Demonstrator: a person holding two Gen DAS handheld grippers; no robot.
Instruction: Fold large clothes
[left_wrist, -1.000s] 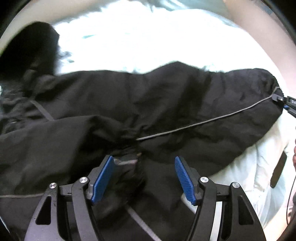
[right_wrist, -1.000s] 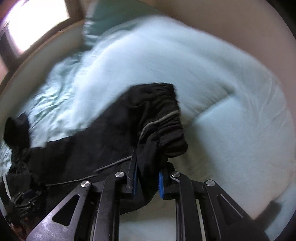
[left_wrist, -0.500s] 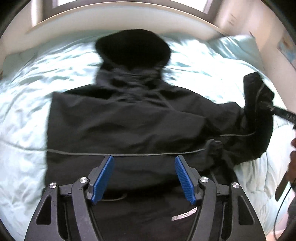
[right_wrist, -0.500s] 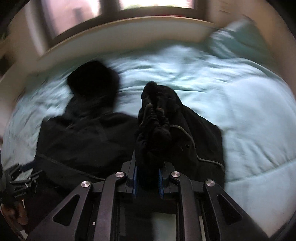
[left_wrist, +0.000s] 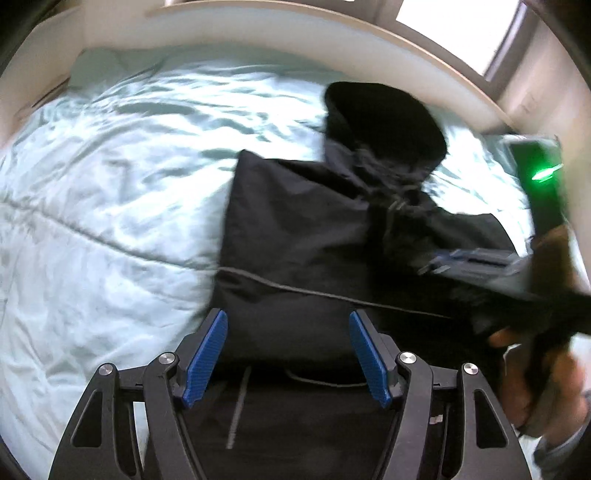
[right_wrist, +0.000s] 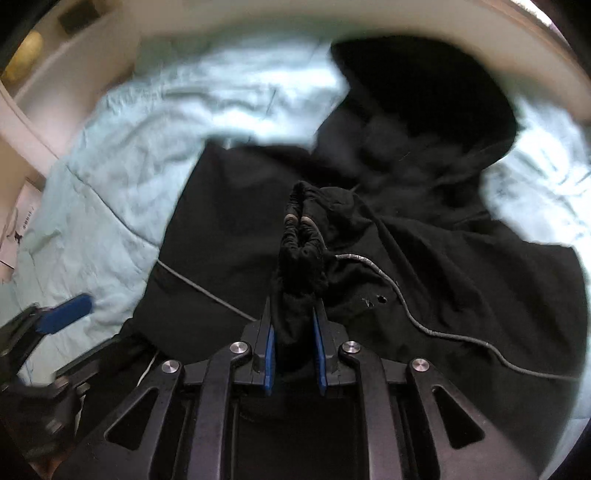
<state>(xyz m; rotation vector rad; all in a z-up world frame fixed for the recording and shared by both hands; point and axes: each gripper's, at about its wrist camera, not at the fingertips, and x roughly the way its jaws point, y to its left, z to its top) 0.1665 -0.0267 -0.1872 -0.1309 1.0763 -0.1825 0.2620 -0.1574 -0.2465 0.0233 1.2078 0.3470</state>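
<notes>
A black hooded jacket (left_wrist: 295, 229) lies spread on the pale blue bed (left_wrist: 110, 221), its hood (left_wrist: 384, 114) toward the headboard. My left gripper (left_wrist: 287, 356) hangs open over the jacket's lower left part, with nothing between its blue pads. My right gripper (right_wrist: 294, 356) is shut on the gathered cuff of the jacket's sleeve (right_wrist: 301, 240), which stands up from between its pads above the jacket's body (right_wrist: 424, 277). In the left wrist view the right gripper (left_wrist: 476, 264) shows blurred at the right edge, with a person's hand (left_wrist: 535, 373) behind it.
A pale headboard (left_wrist: 295, 40) curves along the bed's far side, with a window (left_wrist: 461, 33) above it. A device with a green light (left_wrist: 541, 177) is at the right. One blue pad (right_wrist: 64, 314) of my left gripper shows at the right wrist view's lower left. Bare bedding spreads to the left.
My right gripper has swept the sleeve from the jacket's right side over onto its body. My left gripper has shifted toward the jacket's left edge, still open. Both views have rolled.
</notes>
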